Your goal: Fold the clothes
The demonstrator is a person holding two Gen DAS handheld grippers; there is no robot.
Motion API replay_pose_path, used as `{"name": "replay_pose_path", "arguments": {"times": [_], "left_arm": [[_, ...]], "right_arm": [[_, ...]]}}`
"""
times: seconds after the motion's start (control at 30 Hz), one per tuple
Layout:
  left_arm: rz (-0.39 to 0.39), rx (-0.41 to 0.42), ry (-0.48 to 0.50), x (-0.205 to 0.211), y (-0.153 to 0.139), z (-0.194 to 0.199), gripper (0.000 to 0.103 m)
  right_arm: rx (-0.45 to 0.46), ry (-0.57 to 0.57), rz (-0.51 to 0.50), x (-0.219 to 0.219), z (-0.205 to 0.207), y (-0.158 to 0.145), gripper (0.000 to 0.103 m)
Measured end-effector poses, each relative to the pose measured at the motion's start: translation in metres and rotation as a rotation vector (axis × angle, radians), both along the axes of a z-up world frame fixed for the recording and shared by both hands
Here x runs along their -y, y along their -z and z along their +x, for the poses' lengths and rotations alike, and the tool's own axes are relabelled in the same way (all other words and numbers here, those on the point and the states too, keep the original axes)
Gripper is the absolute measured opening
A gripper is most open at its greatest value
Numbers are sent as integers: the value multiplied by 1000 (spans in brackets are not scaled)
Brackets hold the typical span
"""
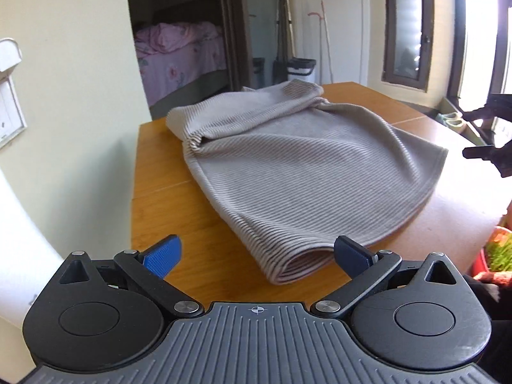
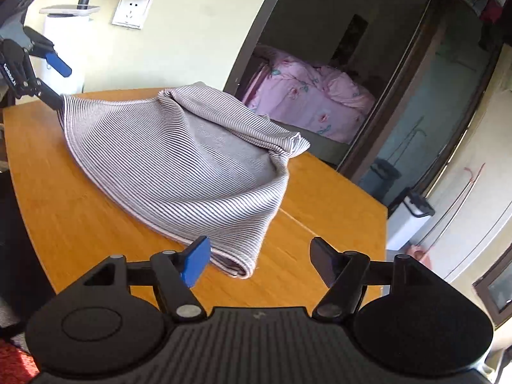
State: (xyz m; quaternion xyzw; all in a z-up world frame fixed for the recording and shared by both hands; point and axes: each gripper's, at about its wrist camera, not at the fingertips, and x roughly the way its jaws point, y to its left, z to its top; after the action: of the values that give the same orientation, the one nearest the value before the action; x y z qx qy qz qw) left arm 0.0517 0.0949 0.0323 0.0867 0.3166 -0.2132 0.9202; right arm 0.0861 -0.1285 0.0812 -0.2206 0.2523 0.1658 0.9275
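A grey striped ribbed garment (image 1: pixel 288 166) lies folded over on the wooden table (image 1: pixel 160 172), bunched at its far end. My left gripper (image 1: pixel 257 256) is open, its blue pads either side of the garment's near folded corner, holding nothing. In the right wrist view the garment (image 2: pixel 179 160) lies in the same heap. My right gripper (image 2: pixel 259 260) is open and empty, just before another folded corner. The left gripper (image 2: pixel 52 78) also shows there at the far left, open at the garment's edge. The right gripper (image 1: pixel 480 134) shows at the right edge of the left wrist view.
The table's edge (image 1: pixel 134 192) runs close to a pale wall with a socket (image 2: pixel 131 9). Behind the table an open doorway shows a bed with pink bedding (image 1: pixel 179 54). A white bin (image 2: pixel 406 224) stands on the floor past the table's corner.
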Motion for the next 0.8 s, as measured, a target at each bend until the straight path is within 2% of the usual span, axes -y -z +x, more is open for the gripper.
{"name": "replay_pose_path", "arguments": {"times": [0.1, 0.2, 0.23, 0.3, 0.43, 0.57, 0.6, 0.63, 0.67, 0.7, 0.73, 0.77, 0.8], "left_arm": [[-135, -24, 82, -6, -12, 0, 103], [-278, -25, 36, -2, -22, 34, 103], [-313, -20, 12, 2, -23, 49, 103], [-348, 3, -43, 16, -21, 84, 103], [-359, 9, -132, 41, -9, 144, 103], [-400, -23, -158, 52, 4, 188, 103], [-400, -17, -170, 52, 6, 197, 103], [-404, -12, -183, 53, 8, 206, 103], [-412, -8, -200, 51, 9, 216, 103], [-422, -8, -216, 49, 11, 224, 103], [-428, -10, -233, 47, 14, 231, 103], [-431, -15, -257, 43, 18, 240, 103], [-429, -25, -282, 39, 22, 249, 103]], "right_arm": [[-33, -7, 138, 5, 9, -10, 83], [-70, 14, 336, 6, 46, -20, 95], [-87, 22, 407, 6, 64, -22, 103], [-110, 37, 489, 2, 95, -22, 103], [-153, 69, 625, -6, 155, -21, 103], [-108, 142, 624, -8, 194, -26, 102], [-95, 162, 584, -11, 205, -27, 100], [-90, 171, 549, -15, 216, -27, 88], [-89, 175, 517, -18, 227, -28, 70], [-101, 183, 501, -21, 239, -28, 61], [-120, 187, 504, -24, 251, -28, 46], [-134, 180, 512, -28, 262, -28, 38], [-135, 171, 511, -33, 271, -28, 37]]}}
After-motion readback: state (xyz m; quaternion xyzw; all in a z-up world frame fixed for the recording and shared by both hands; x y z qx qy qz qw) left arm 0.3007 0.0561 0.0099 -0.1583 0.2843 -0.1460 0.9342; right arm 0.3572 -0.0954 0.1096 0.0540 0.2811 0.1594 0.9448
